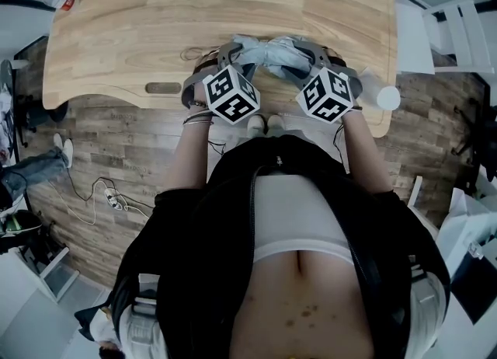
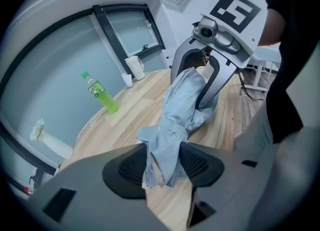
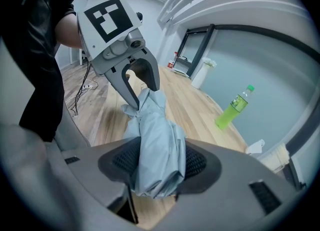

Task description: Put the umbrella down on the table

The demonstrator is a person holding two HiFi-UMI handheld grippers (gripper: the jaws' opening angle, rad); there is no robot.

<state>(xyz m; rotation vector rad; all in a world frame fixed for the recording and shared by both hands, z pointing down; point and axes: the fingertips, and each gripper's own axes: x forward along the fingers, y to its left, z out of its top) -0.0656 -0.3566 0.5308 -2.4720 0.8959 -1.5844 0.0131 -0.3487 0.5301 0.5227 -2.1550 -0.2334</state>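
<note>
A folded light blue-grey umbrella [image 1: 272, 54] lies crosswise over the near edge of the wooden table [image 1: 194, 15], held at both ends. My left gripper [image 1: 227, 59] is shut on one end; in the left gripper view the umbrella's cloth [image 2: 180, 107] is pinched between the dark pads of the left gripper [image 2: 162, 164]. My right gripper [image 1: 317, 59] is shut on the other end, and its own view shows the bundled umbrella [image 3: 155, 135] filling the gap of the right gripper [image 3: 157, 164]. Each gripper view shows the other gripper facing it: the right one [image 2: 210, 77] and the left one [image 3: 136, 82].
A green bottle [image 2: 102, 95] [image 3: 232, 109] stands farther back on the table, with a white jug [image 2: 135, 67] beyond it. A white round object [image 1: 387, 99] sits at the table's near right corner. Cables [image 1: 109, 194] lie on the wood floor at left; white furniture [image 1: 458, 31] stands at right.
</note>
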